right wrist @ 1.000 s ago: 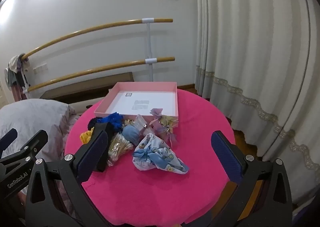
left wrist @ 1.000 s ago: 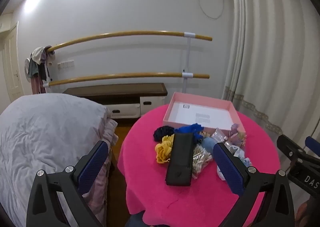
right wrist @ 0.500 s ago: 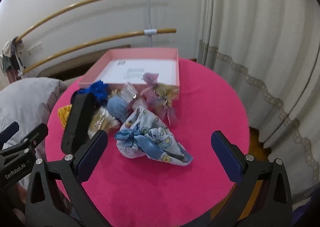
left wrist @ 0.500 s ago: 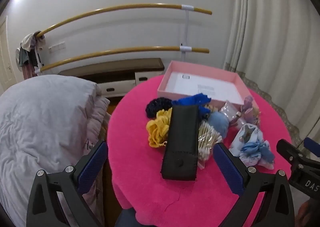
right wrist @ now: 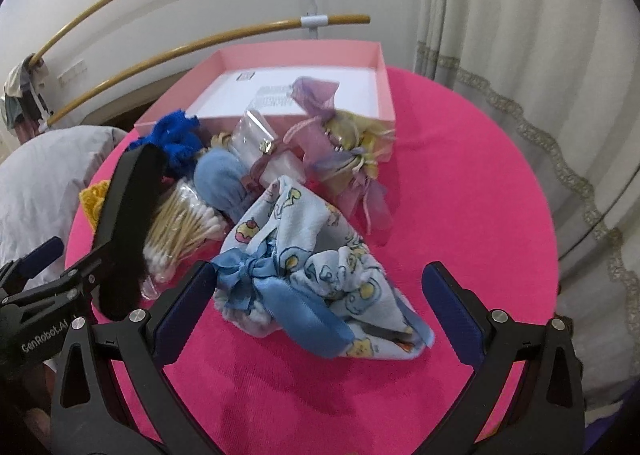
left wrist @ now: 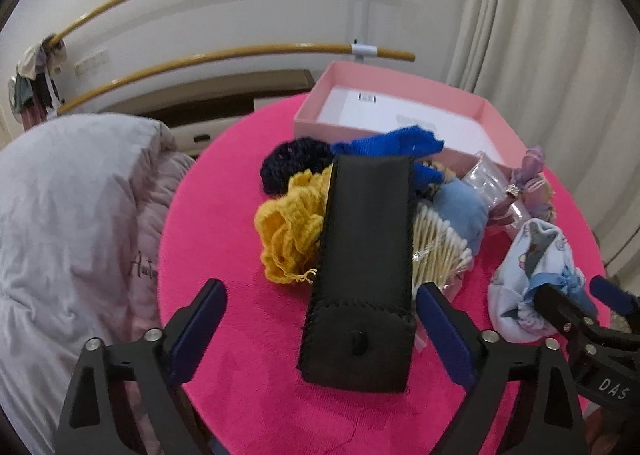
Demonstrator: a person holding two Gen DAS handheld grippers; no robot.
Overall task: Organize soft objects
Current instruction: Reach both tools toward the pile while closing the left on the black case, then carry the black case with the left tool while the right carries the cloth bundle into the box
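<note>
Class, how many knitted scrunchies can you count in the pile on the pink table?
3: a yellow scrunchie left of the black case, a navy scrunchie behind it, a blue scrunchie against the pink box. Others may be buried.

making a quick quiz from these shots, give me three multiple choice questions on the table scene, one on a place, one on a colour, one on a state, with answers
1. Where does the black pouch lie?
A. inside the pink box
B. on top of the pile, over the cotton swabs
C. on the floor

2. What colour is the ribbon bow on the printed cloth bag?
A. blue
B. red
C. green

3. How do the left gripper and right gripper stand?
A. both open, holding nothing
B. both shut on cloth
C. left shut, right open

Answers: 1 B, the pouch rests across the cotton swabs, outside the pink box. 2 A, the bow is blue satin. 3 A, both pairs of fingers are spread wide with nothing between them.
</note>
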